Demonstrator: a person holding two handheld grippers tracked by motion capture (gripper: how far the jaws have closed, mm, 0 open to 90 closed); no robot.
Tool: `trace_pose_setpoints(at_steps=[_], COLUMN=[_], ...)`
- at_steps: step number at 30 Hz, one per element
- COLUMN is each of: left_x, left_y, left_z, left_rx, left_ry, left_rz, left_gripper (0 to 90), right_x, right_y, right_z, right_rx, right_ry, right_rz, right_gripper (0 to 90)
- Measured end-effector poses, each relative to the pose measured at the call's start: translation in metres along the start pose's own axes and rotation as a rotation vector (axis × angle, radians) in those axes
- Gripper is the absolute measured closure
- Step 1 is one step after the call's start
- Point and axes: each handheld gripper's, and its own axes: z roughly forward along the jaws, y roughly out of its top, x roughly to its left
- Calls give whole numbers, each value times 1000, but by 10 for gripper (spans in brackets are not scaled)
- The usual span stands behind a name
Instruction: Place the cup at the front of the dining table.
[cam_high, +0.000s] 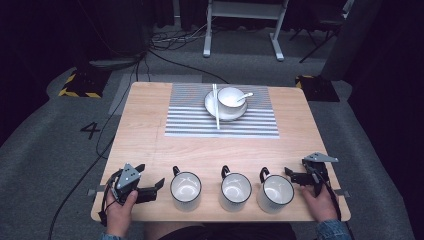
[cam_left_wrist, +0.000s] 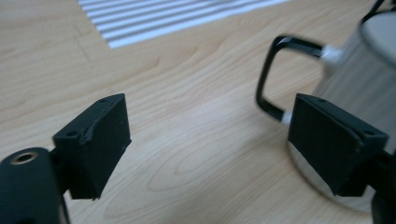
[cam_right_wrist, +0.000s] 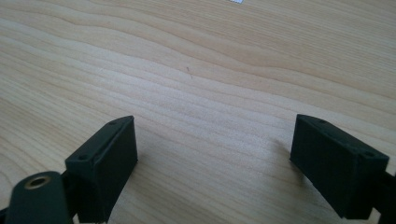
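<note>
Three mugs (cam_high: 235, 188) in a row along the near edge, handles toward 11 o'clock. Left gripper (cam_high: 152, 189) gaping at 9 o'clock of them; right gripper (cam_high: 295, 176) gaping at 3 o'clock, over bare table (cam_high: 145, 130).

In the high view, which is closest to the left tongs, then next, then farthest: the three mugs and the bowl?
From the left tongs:
1. Left mug, right beside them.
2. Middle mug, along the near edge.
3. Right mug, by the right tongs.
4. Bowl, on its saucer at the far side.
</note>
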Motion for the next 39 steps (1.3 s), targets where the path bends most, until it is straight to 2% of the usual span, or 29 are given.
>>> trace_pose_setpoints(at_steps=[1, 4, 8, 10, 14, 18, 20, 23, 26, 28, 31, 36, 39], left_x=[-2, -11, -24, -28, -37, -47, -52, -59, -64, -67, -71, -76, -81], left_y=[2, 8, 14, 15, 20, 23, 24, 23, 18, 13, 11, 10, 9], left_z=[-3, -11, -19, -22, -28, -30, -31, -29, -23, -19, -16, -9, -5], left_rx=[-15, -51, -38, -36, -48, -51, -37, -29, -24, -20, 4, 22, 43], left_ry=[-8, -16, -41, -51, -55, -73, -92, -102, -151, -175, -181, -218, -212], left_rz=[-3, -3, -42, -49, -28, -16, -10, -6, 17, 13, 4, 26, 56], left_gripper=[148, 149, 155, 154, 154, 154, 154, 154, 155, 154, 155, 154, 66], right_x=[0, 0, 0, 0, 0, 0, 0, 0, 0, 0, 0, 0, 0], right_y=[0, 0, 0, 0, 0, 0, 0, 0, 0, 0, 0, 0, 0], right_z=[0, 0, 0, 0, 0, 0, 0, 0, 0, 0, 0, 0, 0], right_rx=[0, 0, 0, 0, 0, 0, 0, 0, 0, 0, 0, 0, 0], right_ry=[0, 0, 0, 0, 1, 2, 2, 2, 2, 2, 2, 3, 3], right_rz=[0, 0, 0, 0, 1, 0, 1, 0, 0, 1, 0, -1, -1], right_gripper=[147, 147, 147, 147, 147, 147, 147, 147, 147, 147, 148, 148, 148])
